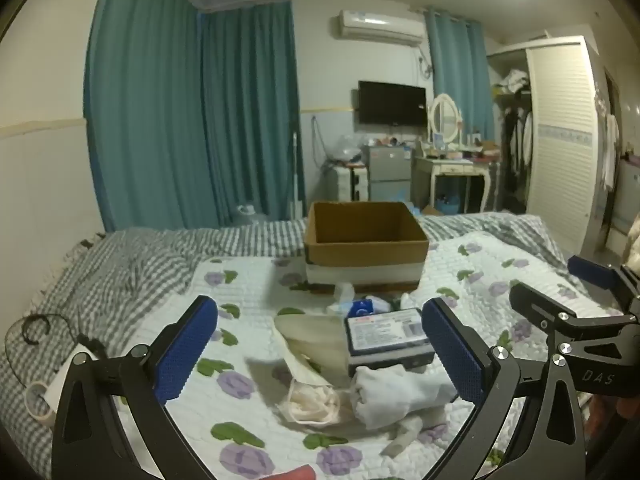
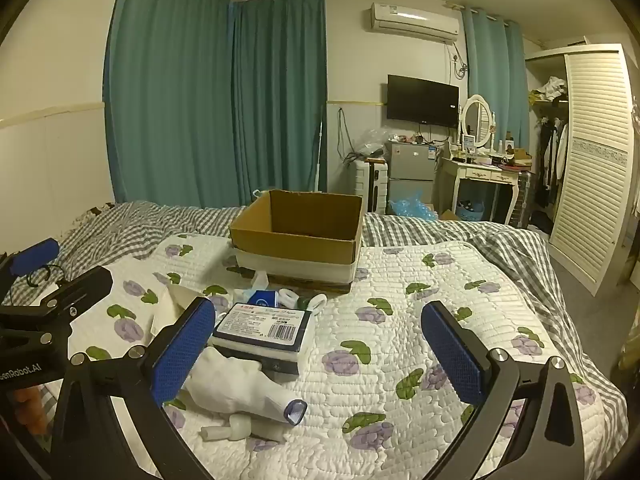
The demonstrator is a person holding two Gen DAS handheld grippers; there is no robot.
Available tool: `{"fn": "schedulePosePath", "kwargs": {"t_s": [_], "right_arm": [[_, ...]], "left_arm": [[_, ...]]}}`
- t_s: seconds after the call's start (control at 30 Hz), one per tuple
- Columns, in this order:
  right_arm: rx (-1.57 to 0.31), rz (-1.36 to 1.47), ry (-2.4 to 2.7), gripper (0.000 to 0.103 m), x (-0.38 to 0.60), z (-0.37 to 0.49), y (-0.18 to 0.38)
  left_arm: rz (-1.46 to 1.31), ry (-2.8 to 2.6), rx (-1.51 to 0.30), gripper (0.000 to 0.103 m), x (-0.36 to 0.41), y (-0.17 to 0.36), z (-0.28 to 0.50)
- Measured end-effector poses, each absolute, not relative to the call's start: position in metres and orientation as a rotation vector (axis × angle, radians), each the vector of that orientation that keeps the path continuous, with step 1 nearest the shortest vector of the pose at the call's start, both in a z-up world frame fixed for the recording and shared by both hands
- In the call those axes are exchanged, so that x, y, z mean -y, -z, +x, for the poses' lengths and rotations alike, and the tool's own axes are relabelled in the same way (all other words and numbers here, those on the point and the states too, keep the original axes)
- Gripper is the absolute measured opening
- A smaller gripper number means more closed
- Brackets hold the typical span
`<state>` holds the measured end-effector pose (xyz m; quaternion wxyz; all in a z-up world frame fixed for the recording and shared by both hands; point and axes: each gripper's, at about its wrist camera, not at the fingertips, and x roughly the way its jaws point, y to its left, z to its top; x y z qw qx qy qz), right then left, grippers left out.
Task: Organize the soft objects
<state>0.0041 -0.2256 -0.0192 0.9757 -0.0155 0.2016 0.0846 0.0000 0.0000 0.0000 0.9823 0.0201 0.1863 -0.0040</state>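
Note:
An open cardboard box [image 1: 366, 240] stands on the bed, also in the right wrist view [image 2: 298, 236]. In front of it lies a pile: a flat dark-and-white packet [image 1: 386, 336] [image 2: 264, 328], a white cloth [image 1: 394, 394] [image 2: 236, 384], a crumpled face mask [image 1: 310, 400], a cream pouch [image 1: 310, 336] and small white bottles [image 2: 240, 430]. My left gripper [image 1: 320, 350] is open and empty, hovering above the pile. My right gripper [image 2: 320, 352] is open and empty, its left finger over the cloth.
The bed has a quilt with purple flowers [image 2: 420, 320] over a grey checked sheet [image 1: 120, 264]. A black cable and tape roll [image 1: 36, 396] lie at the left. Beyond are teal curtains, a fridge, a dressing table [image 2: 480, 172] and a wardrobe [image 2: 592, 160].

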Motion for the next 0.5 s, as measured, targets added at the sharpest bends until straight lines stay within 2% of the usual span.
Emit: {"fn": "schedulePosePath", "kwargs": {"t_s": [0.5], "right_arm": [[-0.412,-0.038,-0.170,0.103,0.2254,0.0039,0.0190]], "left_arm": [[0.044,-0.006,-0.381,0.103,0.0017,0.0079,0.0005]]}}
